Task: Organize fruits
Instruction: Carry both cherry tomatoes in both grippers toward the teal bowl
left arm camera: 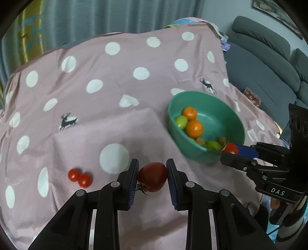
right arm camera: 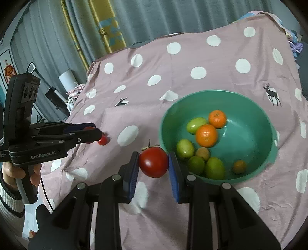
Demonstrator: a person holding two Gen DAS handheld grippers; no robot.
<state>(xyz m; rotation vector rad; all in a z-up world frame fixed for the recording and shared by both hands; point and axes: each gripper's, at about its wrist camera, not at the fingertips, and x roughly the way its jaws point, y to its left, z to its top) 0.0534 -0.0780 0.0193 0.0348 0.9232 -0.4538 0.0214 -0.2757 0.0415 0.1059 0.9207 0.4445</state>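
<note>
- Left gripper (left arm camera: 152, 177): blue pads clamped on a dark red round tomato (left arm camera: 152, 177), green stem hanging at its near-left side. It sits low over the pink polka-dot cloth (left arm camera: 115, 67); cannot tell whether the fruit touches the fabric.
- Right gripper (right arm camera: 153, 163): clamped on a bright red round tomato (right arm camera: 153, 162), stem pointing up, held just left of the near-left rim of the green plastic bowl (right arm camera: 250, 107).
- Bowl contents: two oranges (right arm camera: 206, 135), several green oval fruits (right arm camera: 214, 168), two small brownish round fruits (right arm camera: 202, 153), bunched toward the near and left side.
- Two small red cherry tomatoes (left arm camera: 79, 177) lie touching each other on the cloth, left of the left gripper, well apart from the bowl.
- In the right wrist view the left gripper's fingers partly hide those cherry tomatoes.
- Surroundings: grey sofa (left arm camera: 269, 63) to the far right, grey-green curtain (left arm camera: 115, 15) behind the cloth.
</note>
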